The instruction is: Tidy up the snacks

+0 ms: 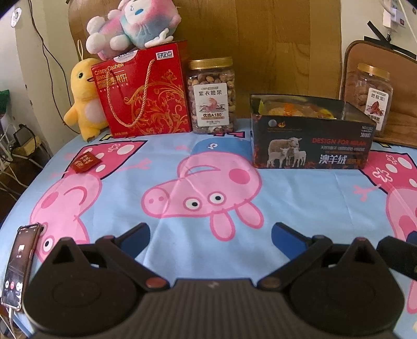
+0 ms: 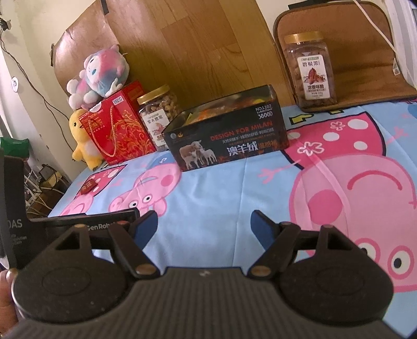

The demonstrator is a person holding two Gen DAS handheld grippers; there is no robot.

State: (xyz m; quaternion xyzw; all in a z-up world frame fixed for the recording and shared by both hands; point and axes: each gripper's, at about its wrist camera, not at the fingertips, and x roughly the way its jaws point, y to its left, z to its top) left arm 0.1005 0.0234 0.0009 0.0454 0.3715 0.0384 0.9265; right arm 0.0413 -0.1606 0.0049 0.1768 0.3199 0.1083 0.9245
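I see the worktop (image 1: 234,187) under a pig-print cloth — dark box (image 1: 310,140) against wood-panelled wall; both grippers' fingers (image 1: 135,234) (image 2: 146,224) apart, empty.

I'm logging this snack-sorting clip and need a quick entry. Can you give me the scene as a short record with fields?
surface: cartoon-pig tablecloth
container: dark open box, snacks inside
loose snack: small red packet, left of the box
jars: cashew jar; pecan jar
gift box: red carton, plush toy on top
left gripper: open, empty
right gripper: open, empty
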